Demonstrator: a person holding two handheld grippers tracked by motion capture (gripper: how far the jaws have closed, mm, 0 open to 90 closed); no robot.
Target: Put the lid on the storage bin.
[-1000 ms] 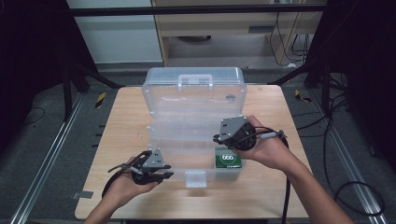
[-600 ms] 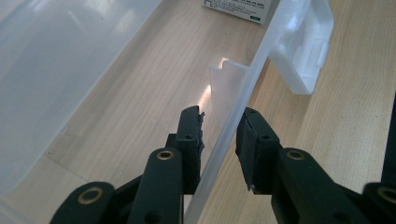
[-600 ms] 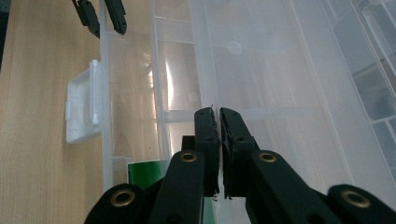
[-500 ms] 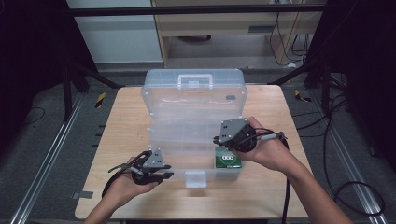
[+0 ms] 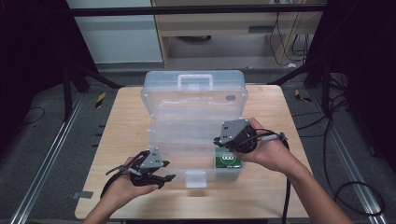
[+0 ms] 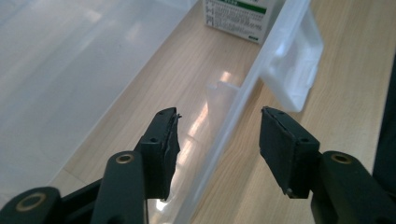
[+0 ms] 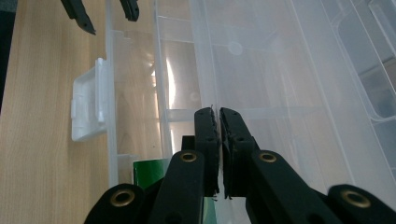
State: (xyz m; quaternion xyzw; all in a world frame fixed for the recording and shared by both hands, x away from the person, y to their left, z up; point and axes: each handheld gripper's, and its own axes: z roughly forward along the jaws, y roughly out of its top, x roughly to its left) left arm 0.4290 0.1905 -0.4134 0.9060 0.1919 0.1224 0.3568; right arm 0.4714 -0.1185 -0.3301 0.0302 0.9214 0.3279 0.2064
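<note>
Left gripper (image 6: 219, 140) jaws just opened, astride front wall of clear box (image 6: 243, 93), pads not touching. Right gripper (image 7: 219, 140) jaws closed, empty, above green carton (image 5: 228, 158). Risk: unheld box slides, wall flexes if nudged.

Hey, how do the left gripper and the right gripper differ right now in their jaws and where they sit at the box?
The left gripper has just been opening: its jaws stand apart, straddling the front wall of the clear box without pressing it. The right gripper has its jaws closed together. The left sits at the box's near front edge; the right is over the box, above the green carton. Both have black jaws.
</note>
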